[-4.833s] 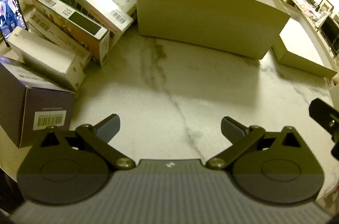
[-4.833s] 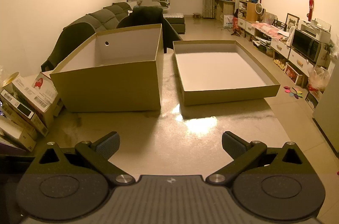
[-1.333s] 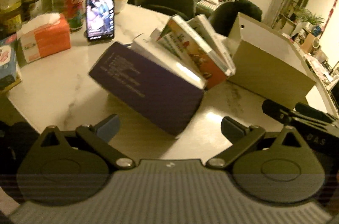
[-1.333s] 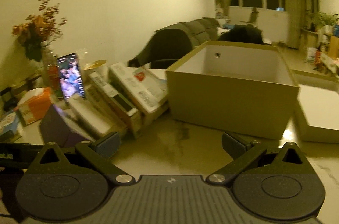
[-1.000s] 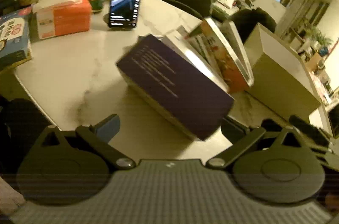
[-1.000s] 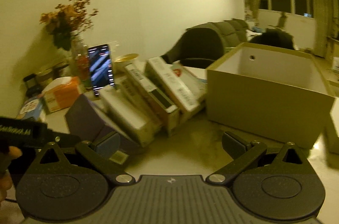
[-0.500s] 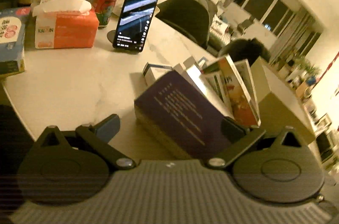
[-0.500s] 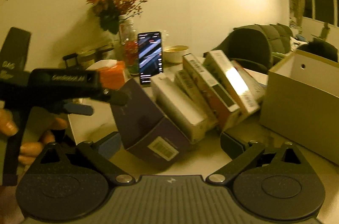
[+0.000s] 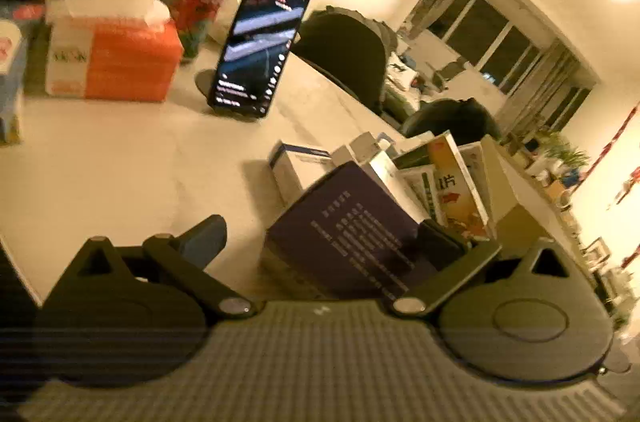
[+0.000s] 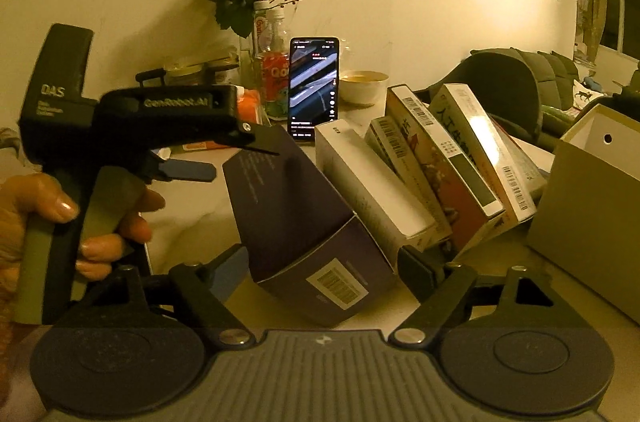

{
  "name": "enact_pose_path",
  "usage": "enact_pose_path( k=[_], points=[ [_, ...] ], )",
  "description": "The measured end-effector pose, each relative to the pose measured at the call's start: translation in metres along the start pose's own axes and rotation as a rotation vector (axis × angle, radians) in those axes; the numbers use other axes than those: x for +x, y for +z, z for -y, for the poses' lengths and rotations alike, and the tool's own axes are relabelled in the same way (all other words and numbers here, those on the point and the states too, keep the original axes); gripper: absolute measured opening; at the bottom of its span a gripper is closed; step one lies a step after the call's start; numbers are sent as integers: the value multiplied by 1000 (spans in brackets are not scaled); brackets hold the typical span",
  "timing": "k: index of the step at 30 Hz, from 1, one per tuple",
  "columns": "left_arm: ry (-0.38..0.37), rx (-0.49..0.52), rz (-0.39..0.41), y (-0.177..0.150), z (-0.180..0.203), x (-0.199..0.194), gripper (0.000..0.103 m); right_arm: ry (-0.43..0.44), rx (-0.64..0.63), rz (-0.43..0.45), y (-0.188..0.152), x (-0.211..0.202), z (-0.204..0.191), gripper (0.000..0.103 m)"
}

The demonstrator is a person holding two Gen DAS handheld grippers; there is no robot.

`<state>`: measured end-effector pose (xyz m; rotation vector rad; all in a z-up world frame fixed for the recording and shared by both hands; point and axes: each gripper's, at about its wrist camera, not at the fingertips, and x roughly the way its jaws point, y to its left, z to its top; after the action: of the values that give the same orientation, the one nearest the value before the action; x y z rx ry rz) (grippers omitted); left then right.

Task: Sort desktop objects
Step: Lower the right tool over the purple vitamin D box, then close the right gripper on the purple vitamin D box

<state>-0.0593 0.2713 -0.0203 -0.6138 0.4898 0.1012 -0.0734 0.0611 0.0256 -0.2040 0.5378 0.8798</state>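
Purple cardboard box (image 10: 304,218) with a barcode label on its end sits tilted at the near end of a leaning row of cartons (image 10: 440,166) on the pale marble bench (image 9: 120,162). Right gripper (image 10: 320,272) has its fingers closing in around the barcoded end, pads apparently not yet pressing. Left gripper (image 9: 320,236) stands open, one finger (image 9: 440,242) over the purple face. Looks light and stiff but smooth-sided; best taken across the short end, squarely, or the neighbours may topple.
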Motion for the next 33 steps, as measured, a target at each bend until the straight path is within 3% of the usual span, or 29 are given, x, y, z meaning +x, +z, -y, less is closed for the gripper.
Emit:
enact_pose_path(
  k=[6,8,10,13,16,24,33],
  points=[
    [-102,-49,51,-2,-10,-1,101,15,-43,-9,-2,1,-6,73],
    [-120,-59,47,-2,-11,0,95,14,-61,-11,-3,2,-9,70],
    [-122,-59,46,-2,-11,0,82,6,-70,-8,-3,3,-10,68],
    [-104,-26,54,-2,-7,-2,70,0,-55,0,-3,1,-8,54],
    [-97,-9,59,-1,-4,-6,62,-4,-28,5,-3,-2,-2,49],
    [-76,65,42,-11,13,-8,61,-39,-6,-5,-5,-6,5,47],
    [-109,113,-8,-24,34,-3,61,-73,37,6,-10,-24,23,47]
  ],
)
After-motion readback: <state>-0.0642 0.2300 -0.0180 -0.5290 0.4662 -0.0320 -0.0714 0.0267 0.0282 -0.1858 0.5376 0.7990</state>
